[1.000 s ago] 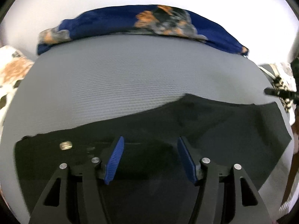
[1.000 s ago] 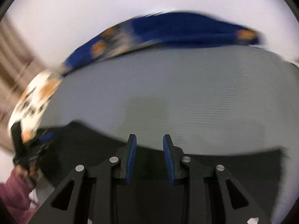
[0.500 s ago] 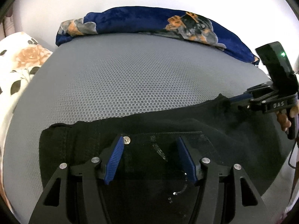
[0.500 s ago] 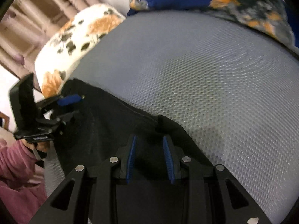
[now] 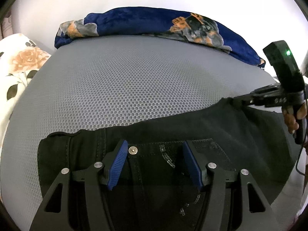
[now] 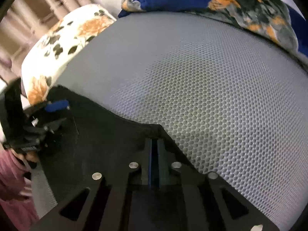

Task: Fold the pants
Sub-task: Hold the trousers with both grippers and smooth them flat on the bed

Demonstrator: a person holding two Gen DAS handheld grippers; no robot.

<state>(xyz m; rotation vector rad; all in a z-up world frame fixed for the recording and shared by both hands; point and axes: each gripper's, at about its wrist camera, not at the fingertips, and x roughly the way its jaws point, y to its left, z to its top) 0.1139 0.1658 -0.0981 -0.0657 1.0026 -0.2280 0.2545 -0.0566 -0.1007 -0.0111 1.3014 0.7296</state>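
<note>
Currently, 1 pair of black pants lies flat on the grey mesh bed surface. Right gripper: its jaws have just been closing, and the fingers now pinch the far edge of the pants, which peaks between them. Left gripper: fingers spread, unchanged, straddling the waistband rivet and pocket without pressing. Blue blanket lies well beyond both. Judgement: 1 grip secured, left grasp pending before folding.
</note>
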